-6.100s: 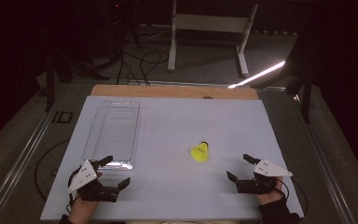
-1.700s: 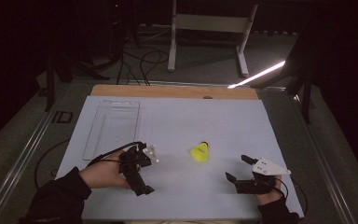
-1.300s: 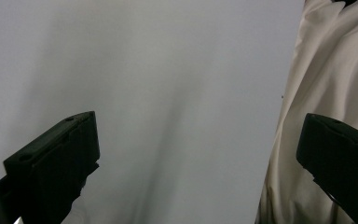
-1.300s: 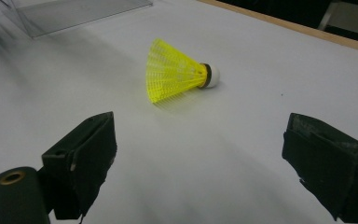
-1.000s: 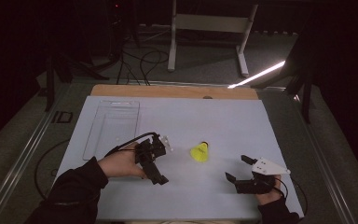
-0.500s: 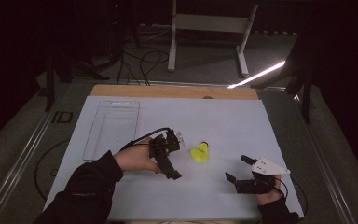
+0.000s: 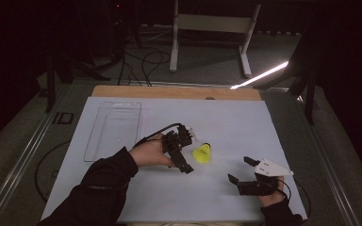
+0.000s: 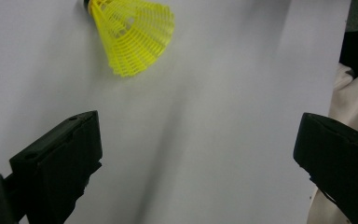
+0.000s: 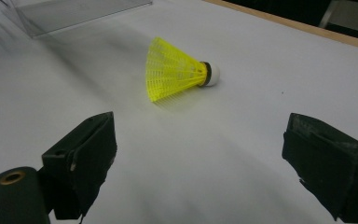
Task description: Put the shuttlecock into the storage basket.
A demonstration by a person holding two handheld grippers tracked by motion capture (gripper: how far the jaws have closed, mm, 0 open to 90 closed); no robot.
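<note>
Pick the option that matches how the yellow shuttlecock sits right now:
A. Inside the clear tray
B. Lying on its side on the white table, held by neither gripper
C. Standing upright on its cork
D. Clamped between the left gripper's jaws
B: the shuttlecock lies on its side on the white table, ahead of the open jaws of the left gripper.

One yellow shuttlecock, one clear tray, two tongs: left, right.
</note>
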